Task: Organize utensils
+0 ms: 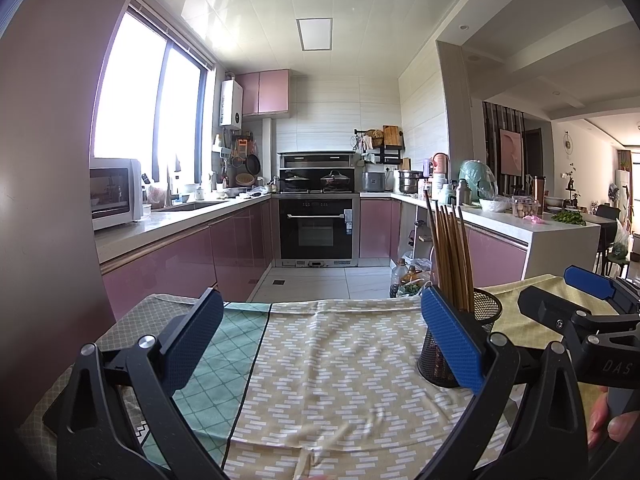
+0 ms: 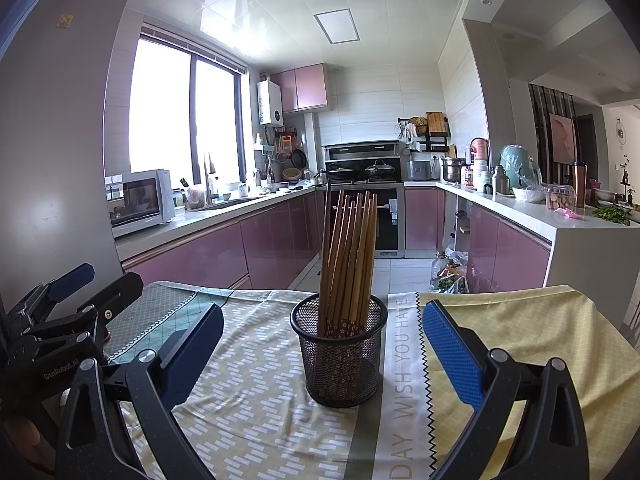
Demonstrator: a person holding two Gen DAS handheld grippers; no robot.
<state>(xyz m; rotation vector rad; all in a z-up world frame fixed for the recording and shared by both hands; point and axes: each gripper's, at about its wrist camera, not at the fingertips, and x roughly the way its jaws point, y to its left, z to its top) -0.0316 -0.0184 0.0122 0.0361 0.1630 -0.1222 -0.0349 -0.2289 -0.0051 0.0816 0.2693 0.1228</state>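
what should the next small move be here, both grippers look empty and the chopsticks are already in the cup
Probably ease both grippers back and check the table for strays. The chopsticks all stand bunched in the mesh cup, which sits upright on the tablecloth. The right gripper and left gripper are open and hold nothing, and no loose utensil shows on the cloth in either view.

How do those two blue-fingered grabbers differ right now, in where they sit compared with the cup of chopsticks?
The right gripper has the mesh cup centred between its fingers; the left gripper faces bare tablecloth, the cup off to its right. The chopsticks rise straight ahead of the right gripper, but beside the left one. Both are open and hold nothing.
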